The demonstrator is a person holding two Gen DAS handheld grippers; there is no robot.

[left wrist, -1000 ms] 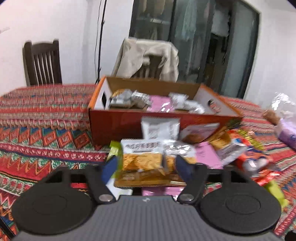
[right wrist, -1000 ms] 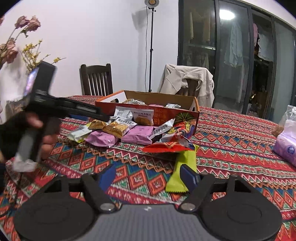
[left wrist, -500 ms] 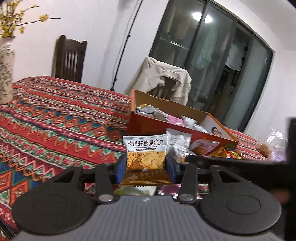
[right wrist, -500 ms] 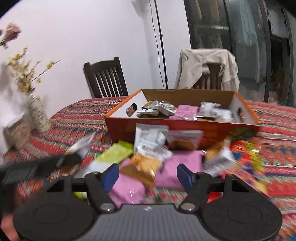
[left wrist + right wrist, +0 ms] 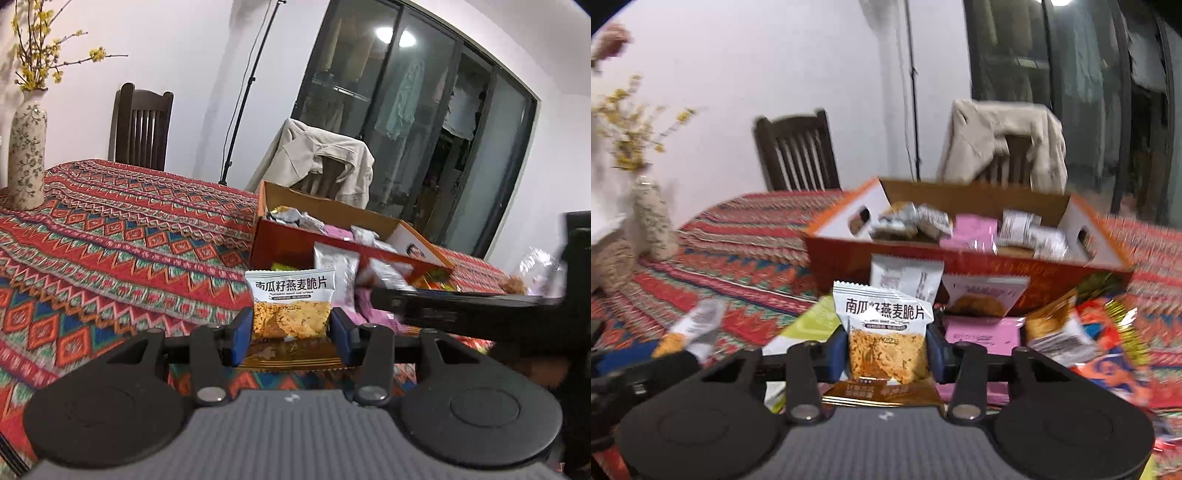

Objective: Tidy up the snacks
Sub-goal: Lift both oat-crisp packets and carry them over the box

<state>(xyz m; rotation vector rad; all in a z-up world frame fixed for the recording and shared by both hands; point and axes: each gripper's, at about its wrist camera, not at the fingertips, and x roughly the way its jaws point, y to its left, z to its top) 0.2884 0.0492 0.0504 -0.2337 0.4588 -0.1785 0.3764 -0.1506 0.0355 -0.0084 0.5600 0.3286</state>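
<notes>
Flanking cardboard box (image 5: 295,251): bare patterned tablecloth (image 5: 122,236), leftward.

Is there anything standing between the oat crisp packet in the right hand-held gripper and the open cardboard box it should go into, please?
Only loose snacks: a white packet and a cookie packet lean against the cardboard box front wall, beyond the oat crisp packet. Above them, nothing visible blocks the box opening.
</notes>
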